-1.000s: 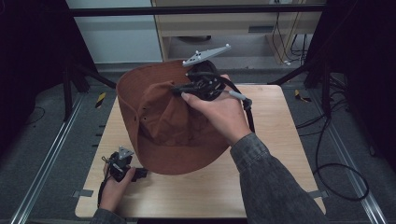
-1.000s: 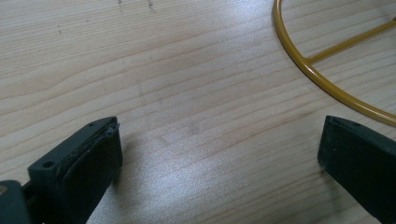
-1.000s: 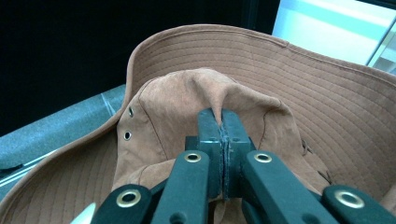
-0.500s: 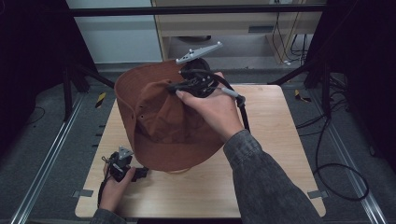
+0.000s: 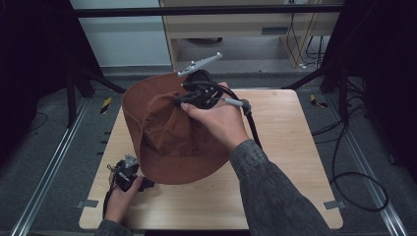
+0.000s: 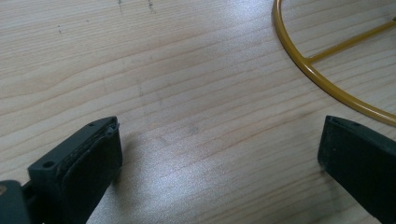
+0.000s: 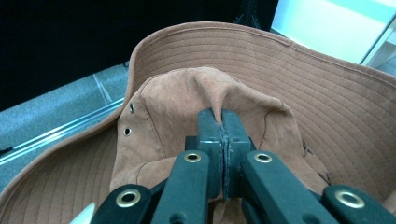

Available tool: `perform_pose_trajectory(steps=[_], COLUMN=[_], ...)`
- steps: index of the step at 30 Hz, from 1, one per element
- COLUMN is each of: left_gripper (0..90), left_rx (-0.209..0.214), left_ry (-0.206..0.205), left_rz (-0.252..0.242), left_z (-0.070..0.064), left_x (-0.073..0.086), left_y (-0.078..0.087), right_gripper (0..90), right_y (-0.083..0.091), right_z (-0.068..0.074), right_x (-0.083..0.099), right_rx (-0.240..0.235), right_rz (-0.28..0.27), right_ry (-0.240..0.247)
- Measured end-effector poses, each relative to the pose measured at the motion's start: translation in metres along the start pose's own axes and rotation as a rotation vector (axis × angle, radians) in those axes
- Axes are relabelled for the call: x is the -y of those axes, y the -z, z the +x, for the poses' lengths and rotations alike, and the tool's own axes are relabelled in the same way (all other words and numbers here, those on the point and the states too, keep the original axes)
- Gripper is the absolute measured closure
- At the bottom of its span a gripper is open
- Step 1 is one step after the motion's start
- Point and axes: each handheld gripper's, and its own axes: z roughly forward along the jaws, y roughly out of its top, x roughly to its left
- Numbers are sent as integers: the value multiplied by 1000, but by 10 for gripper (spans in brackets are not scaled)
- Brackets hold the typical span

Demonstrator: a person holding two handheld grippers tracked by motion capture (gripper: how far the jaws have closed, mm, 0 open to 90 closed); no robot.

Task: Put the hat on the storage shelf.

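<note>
- The right gripper (image 5: 189, 98) pinches a fold of the hat's (image 5: 167, 132) crown and holds the hat tilted above the table (image 5: 285, 147).
- The left gripper (image 5: 129, 178), jaws spread, rests near the table's front-left edge, just beside the brim.
- The left gripper view shows a yellow wire ring (image 6: 303, 65) on the wood; from above, the hat covers it.

**Hidden and cut off**

Hat (image 5: 167, 142) covers the table (image 5: 290, 162) centre. Yellow ring (image 6: 317, 74) runs off the left gripper view's top and right edges. Right gripper (image 7: 222, 140) jaw tips sunk in crown fabric. Right forearm leaves the high view's bottom edge.
</note>
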Motion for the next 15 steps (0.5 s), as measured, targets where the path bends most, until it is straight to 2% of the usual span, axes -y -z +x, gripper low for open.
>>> perform_pose_trajectory(steps=[6, 15], left_gripper=[0, 0], left_rx=[-1, -1], left_ry=[2, 2], left_rz=[-2, -2], left_z=[0, 0], left_x=[0, 0], left_y=[0, 0], right_gripper=[891, 888], right_y=[-7, -14], right_z=[2, 0], right_x=[4, 10], right_rx=[2, -2], right_rz=[30, 60], right_ry=[14, 5])
